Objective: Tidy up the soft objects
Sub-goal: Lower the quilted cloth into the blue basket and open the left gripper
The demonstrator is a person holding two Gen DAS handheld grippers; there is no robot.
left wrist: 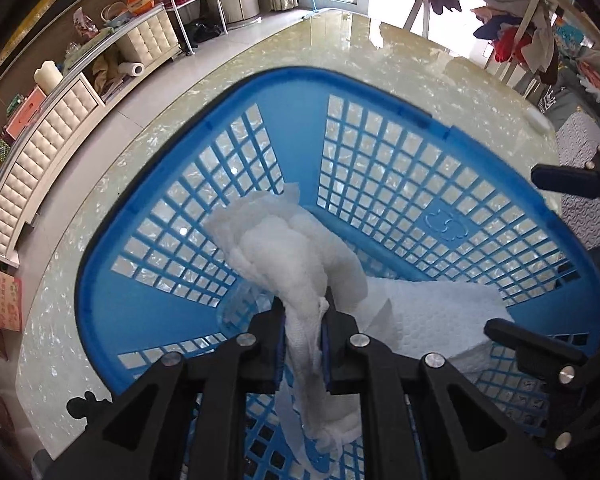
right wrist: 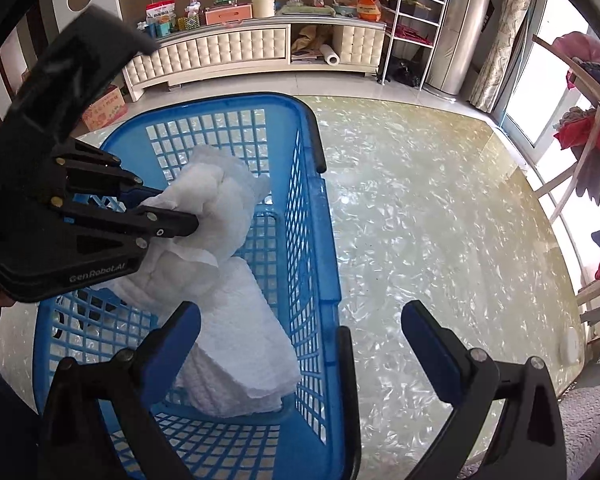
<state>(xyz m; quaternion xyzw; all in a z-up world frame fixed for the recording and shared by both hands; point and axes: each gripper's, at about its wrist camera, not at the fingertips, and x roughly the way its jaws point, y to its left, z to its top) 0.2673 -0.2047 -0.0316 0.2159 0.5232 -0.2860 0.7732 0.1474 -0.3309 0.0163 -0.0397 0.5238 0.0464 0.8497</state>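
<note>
Jaws first: the left gripper [left wrist: 303,320] is clamped on a crumpled white cloth [left wrist: 296,252], while the right gripper [right wrist: 300,320] stands with its jaws wide apart and nothing between them, one finger over the basket, the other over the bare surface.

Biggest thing in sight is the glossy marbled surface [right wrist: 440,208], and on it sits a blue lattice basket [right wrist: 312,216]. Flat on the basket floor, toward its near end, lies a folded white towel [right wrist: 244,344]. The crumpled cloth hangs inside the basket, just above the towel, pinched along one bunched edge so that the rest droops and folds over itself.

Both pieces look light, limp and thin, nothing breakable. A pinch on a gathered fold seems the sound hold; a single loose layer would likely slip or trail over the basket rim.
</note>
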